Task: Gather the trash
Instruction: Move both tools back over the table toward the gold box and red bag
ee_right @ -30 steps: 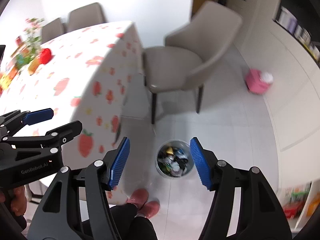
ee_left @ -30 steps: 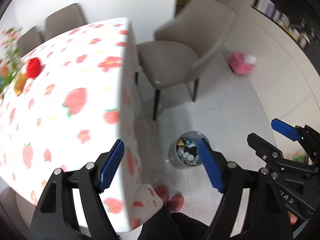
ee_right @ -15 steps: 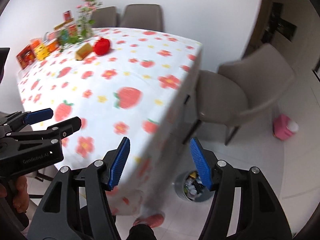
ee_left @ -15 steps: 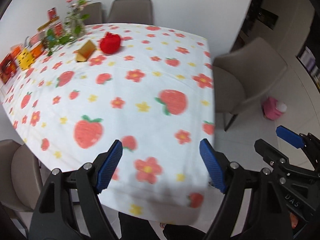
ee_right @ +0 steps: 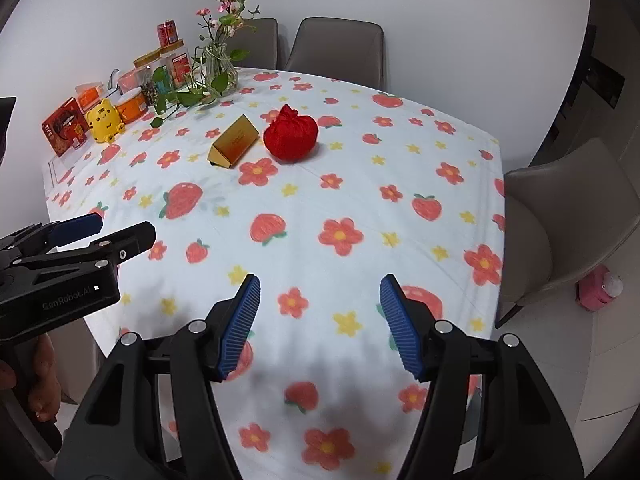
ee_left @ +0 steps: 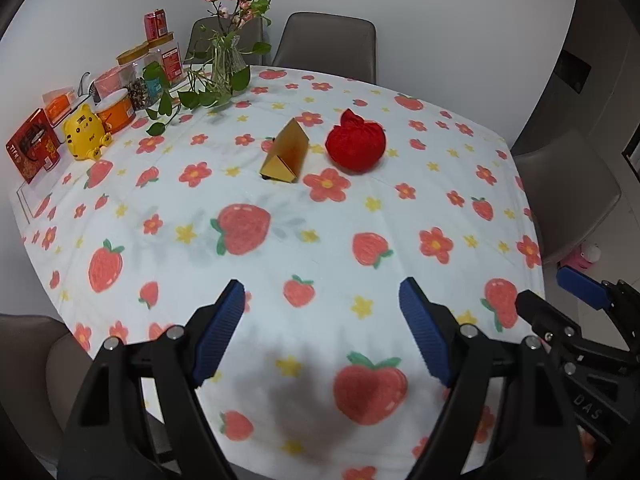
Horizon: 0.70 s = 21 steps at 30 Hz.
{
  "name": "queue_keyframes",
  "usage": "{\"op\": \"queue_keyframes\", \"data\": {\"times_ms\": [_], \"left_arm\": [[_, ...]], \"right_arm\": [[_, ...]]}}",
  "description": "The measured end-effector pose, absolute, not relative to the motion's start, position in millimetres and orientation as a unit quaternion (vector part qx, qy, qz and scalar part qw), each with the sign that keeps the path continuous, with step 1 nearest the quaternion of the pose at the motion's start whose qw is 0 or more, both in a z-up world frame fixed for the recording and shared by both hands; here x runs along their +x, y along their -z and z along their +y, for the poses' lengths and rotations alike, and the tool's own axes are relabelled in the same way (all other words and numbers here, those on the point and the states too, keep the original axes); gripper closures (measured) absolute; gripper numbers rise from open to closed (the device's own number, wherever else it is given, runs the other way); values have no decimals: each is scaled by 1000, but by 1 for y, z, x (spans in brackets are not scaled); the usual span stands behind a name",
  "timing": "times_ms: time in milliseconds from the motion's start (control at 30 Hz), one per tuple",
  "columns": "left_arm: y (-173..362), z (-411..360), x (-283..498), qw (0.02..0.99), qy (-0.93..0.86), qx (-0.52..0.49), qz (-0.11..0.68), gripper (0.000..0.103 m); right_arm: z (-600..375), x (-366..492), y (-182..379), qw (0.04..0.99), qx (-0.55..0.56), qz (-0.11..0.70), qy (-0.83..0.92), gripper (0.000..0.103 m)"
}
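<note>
While both hand-held grippers gape empty, a strawberry tablecloth point(ee_left: 320, 240) carries a gold box point(ee_left: 285, 157) beside a red pouch point(ee_left: 356, 146).

Left wrist view: looks forward and down from above the near edge of the table point(ee_left: 320, 240), along the left gripper point(ee_left: 320, 332), whose two fingers fill the bottom of the frame.
Right wrist view: same facing, set further right, along the right gripper point(ee_right: 320, 320); table edge and a chair point(ee_right: 560, 220) fall at the right of the frame.
Nearness: both hang close over the near cloth; the far end lies well apart, in the upper left.
Shared: red pouch point(ee_left: 356, 146) point(ee_right: 291, 134), gold box point(ee_left: 285, 156) point(ee_right: 234, 142), flower vase point(ee_left: 228, 64) point(ee_right: 218, 66).
Cross-sight: each view catches the other gripper at its side edge.
</note>
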<state>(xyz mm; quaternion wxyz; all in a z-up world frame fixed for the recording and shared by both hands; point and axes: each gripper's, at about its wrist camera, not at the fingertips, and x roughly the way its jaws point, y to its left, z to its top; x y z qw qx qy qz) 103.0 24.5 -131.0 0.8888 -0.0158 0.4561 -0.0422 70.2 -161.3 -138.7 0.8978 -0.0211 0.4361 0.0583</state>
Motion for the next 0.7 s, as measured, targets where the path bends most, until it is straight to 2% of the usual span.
{"op": "queue_keyframes", "data": {"times_ms": [267, 700], "left_arm": [[146, 60, 174, 885, 44, -13, 464, 24], [198, 64, 284, 865, 24, -20, 501, 24]], "right_arm": [[-124, 148, 140, 899, -37, 434, -50, 43], [-109, 277, 185, 887, -65, 450, -74, 42]]}}
